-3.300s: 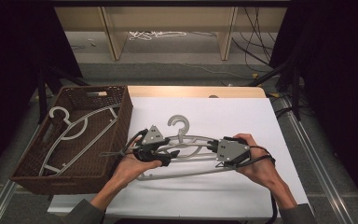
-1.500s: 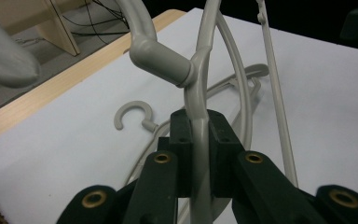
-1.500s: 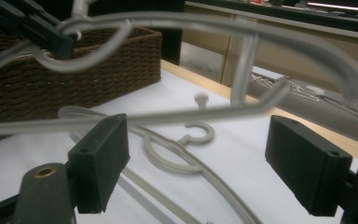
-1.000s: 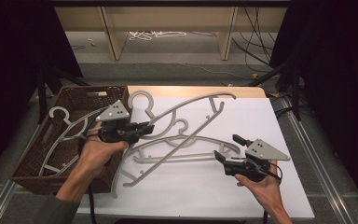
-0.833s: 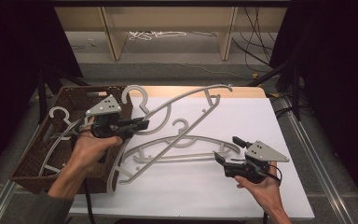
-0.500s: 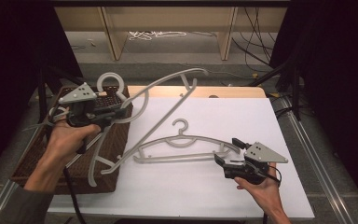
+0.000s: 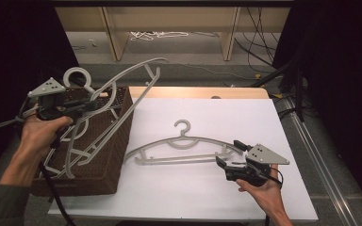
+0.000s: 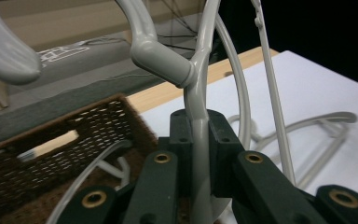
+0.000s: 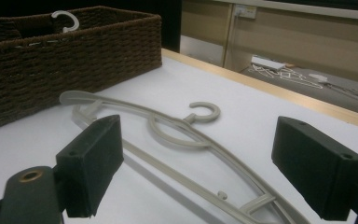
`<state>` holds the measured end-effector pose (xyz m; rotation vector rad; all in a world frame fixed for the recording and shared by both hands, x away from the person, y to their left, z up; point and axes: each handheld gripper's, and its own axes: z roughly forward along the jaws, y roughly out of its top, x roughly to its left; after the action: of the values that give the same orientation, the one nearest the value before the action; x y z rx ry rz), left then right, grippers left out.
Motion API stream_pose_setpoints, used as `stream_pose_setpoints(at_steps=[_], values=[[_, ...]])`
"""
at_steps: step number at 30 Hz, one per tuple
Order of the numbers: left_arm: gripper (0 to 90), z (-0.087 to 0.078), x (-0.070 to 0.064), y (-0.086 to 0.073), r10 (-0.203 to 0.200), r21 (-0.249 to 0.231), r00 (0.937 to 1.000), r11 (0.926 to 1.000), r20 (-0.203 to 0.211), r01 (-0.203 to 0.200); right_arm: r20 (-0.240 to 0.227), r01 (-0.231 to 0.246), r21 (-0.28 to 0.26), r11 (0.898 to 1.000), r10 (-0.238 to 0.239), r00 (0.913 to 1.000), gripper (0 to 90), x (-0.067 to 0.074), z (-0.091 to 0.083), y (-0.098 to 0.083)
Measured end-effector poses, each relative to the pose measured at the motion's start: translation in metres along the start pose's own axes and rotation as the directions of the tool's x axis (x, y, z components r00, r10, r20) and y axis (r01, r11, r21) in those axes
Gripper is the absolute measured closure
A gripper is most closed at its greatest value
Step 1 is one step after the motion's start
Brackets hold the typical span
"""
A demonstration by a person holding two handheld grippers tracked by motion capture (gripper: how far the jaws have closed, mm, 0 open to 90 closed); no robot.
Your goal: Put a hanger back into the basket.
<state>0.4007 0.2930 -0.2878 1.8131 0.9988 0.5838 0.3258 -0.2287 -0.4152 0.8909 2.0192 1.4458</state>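
My left gripper [image 7: 87,104] is shut on the neck of a grey plastic hanger [image 7: 127,75]. It holds the hanger tilted in the air above the brown wicker basket [image 7: 108,155] at the table's left. In the left gripper view the jaws pinch the hanger's stem [image 8: 198,135] just below its hook. A second grey hanger [image 7: 184,146] lies flat on the white tabletop [image 7: 207,188]. My right gripper [image 7: 226,162] stands open at that hanger's right end, and the hanger [image 9: 186,135] runs between its spread jaws untouched.
Another hanger [image 7: 82,153] lies inside the basket under the held one. A white hook [image 9: 65,18] pokes above the basket's rim [image 9: 74,60]. Beyond the table's wooden far edge [image 7: 198,92] are a lower floor, cables and shelf legs.
My left gripper has carried its hanger up and to the left, from over the table to above the basket. The right gripper let go earlier and has stayed open near the lying hanger.
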Motion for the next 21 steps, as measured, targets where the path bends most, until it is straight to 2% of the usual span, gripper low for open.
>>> stream_pose_setpoints(at_steps=[2,5,7,8,11,12,14,16,17,20,21], values=[[82.1,-0.002,0.009,-0.002,0.008,0.007,0.9991,0.9999,-0.041,-0.007,0.003,0.017,-0.011,1.0,-0.017,0.9998,17.4,-0.001,0.001,0.0],[82.1,-0.004,0.022,-0.007,-0.006,0.015,0.9961,0.9999,-0.088,0.007,0.001,0.014,-0.021,1.0,-0.014,0.9999,17.4,-0.001,0.003,-0.001],[82.1,-0.005,0.03,-0.01,-0.006,0.02,0.9927,0.9998,-0.12,0.008,-0.004,-0.004,0.001,1.0,0.004,1.0,17.4,0.0,0.002,-0.001],[82.1,-0.005,0.034,-0.012,-0.006,0.02,0.9914,0.9998,-0.13,0.009,0.003,0.013,-0.008,1.0,-0.013,0.9999,17.4,-0.001,0.002,-0.001],[82.1,-0.005,0.045,-0.017,0.003,0.034,0.9861,0.9994,-0.166,0.003,-0.005,-0.001,0.005,1.0,0.001,1.0,17.4,0.0,0.002,-0.002],[82.2,-0.005,0.047,-0.018,0.003,0.037,0.9854,0.9993,-0.17,0.004,0.005,0.012,-0.013,1.0,-0.012,0.9999,17.4,-0.001,0.004,-0.002],[82.1,-0.005,0.054,-0.02,0.01,0.048,0.9817,0.9989,-0.19,-0.001,0.0,0.012,-0.009,1.0,-0.012,0.9999,17.4,-0.001,0.004,-0.003],[82.1,-0.004,0.058,-0.022,0.012,0.047,0.9794,0.9989,-0.202,-0.003,-0.012,0.006,-0.015,1.0,-0.006,0.9999,17.4,-0.001,0.006,-0.003],[82.1,-0.004,0.061,-0.023,0.013,0.045,0.9781,0.999,-0.208,-0.004,-0.014,-0.011,0.004,1.0,0.011,0.9998,17.4,0.001,0.005,-0.003],[82.1,-0.004,0.067,-0.028,0.017,0.05,0.9734,0.9987,-0.228,-0.005,-0.01,-0.006,0.007,1.0,0.006,0.9999,17.4,0.0,0.004,-0.003],[82.1,-0.005,0.069,-0.031,0.02,0.055,0.9715,0.9984,-0.236,-0.007,-0.005,0.012,-0.007,1.0,-0.012,0.9999,17.4,-0.001,0.004,-0.003]])
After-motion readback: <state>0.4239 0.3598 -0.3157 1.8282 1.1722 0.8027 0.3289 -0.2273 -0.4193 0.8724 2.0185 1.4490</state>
